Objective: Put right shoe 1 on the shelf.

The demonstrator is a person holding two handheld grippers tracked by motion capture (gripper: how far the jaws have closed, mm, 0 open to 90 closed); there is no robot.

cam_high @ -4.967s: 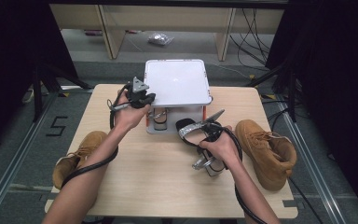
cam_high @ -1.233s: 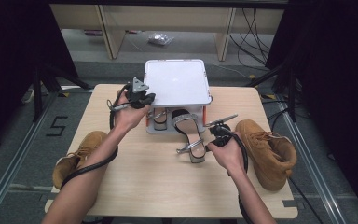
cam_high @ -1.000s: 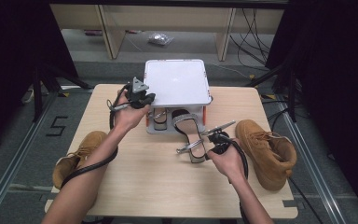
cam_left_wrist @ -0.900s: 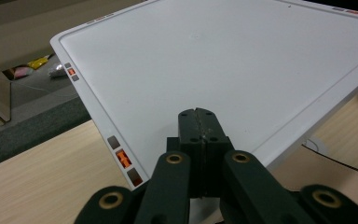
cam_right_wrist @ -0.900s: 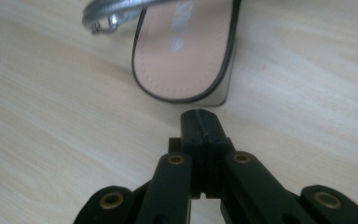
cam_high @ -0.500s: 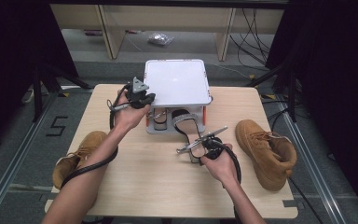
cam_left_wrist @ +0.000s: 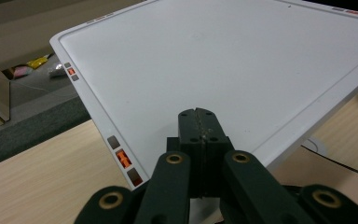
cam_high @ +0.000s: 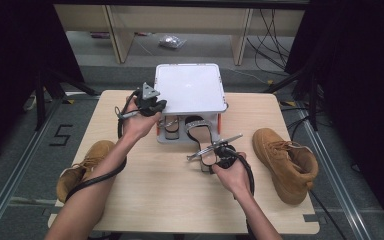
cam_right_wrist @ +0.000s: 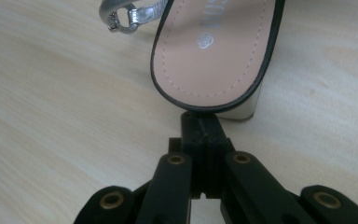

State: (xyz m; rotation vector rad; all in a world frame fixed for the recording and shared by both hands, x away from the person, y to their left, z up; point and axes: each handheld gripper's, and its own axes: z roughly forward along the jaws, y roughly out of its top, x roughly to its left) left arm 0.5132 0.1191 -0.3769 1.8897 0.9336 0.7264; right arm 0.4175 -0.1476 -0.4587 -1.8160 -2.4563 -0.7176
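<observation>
While the right claw [cam_right_wrist: 199, 122] sits with its jaws pressed together, empty, its tip touches the back of the sandal's heel [cam_right_wrist: 214, 51], which lies on the table [cam_right_wrist: 51, 116] straight ahead. Beyond the left claw [cam_left_wrist: 199, 122], jaws also closed on nothing, lies the white tray [cam_left_wrist: 214, 60].

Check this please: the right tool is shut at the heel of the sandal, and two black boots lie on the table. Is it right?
One thing is wrong: the boots are tan, not black, as the high view shows. The rest holds: the right tool is shut at the heel of the sandal.
</observation>
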